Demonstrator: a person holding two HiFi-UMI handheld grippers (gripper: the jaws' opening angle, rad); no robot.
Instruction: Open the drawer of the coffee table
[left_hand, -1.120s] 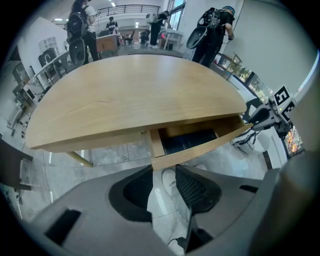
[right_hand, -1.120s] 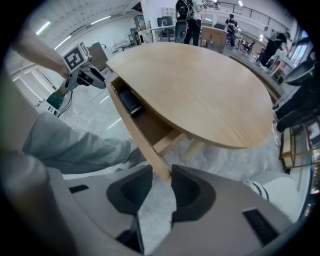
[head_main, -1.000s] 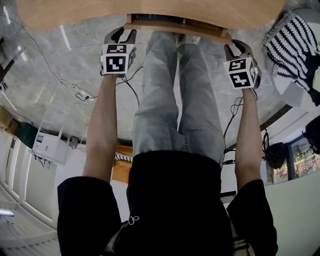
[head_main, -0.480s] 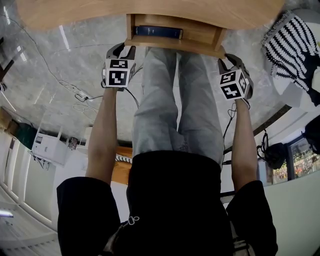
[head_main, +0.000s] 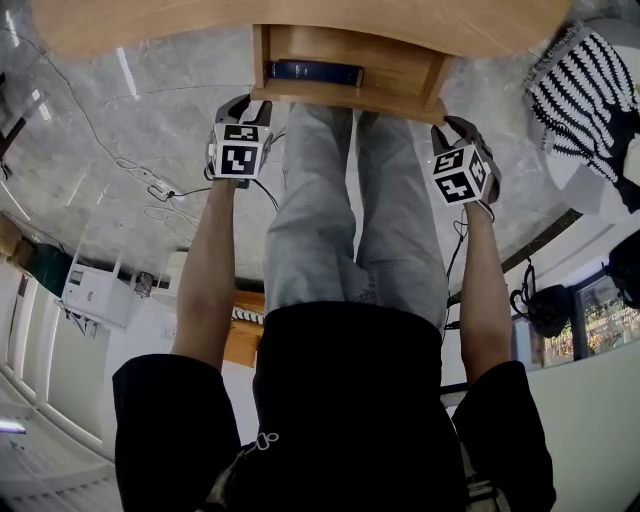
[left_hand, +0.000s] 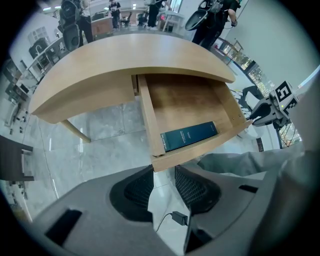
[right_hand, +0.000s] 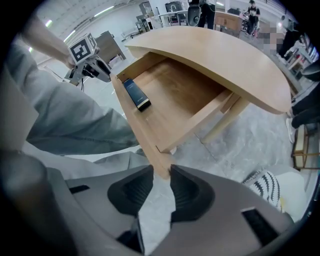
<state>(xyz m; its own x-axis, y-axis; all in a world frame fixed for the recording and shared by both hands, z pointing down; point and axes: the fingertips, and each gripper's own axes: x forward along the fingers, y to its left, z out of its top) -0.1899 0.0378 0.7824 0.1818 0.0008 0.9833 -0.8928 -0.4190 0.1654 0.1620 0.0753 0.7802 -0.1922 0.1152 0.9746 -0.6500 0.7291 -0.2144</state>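
My left hand-held gripper and right hand-held gripper, jaws just tightened, pinched the front corners of the drawer, partway out from under the surface (book inside); uneven pulling might jam it.

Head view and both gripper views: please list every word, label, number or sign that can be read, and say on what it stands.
Book in the drawer: pale print on the spine, too small to read.
Left cube, right cube: black-and-white square markers, no letters or numbers.
No readable text anywhere else.
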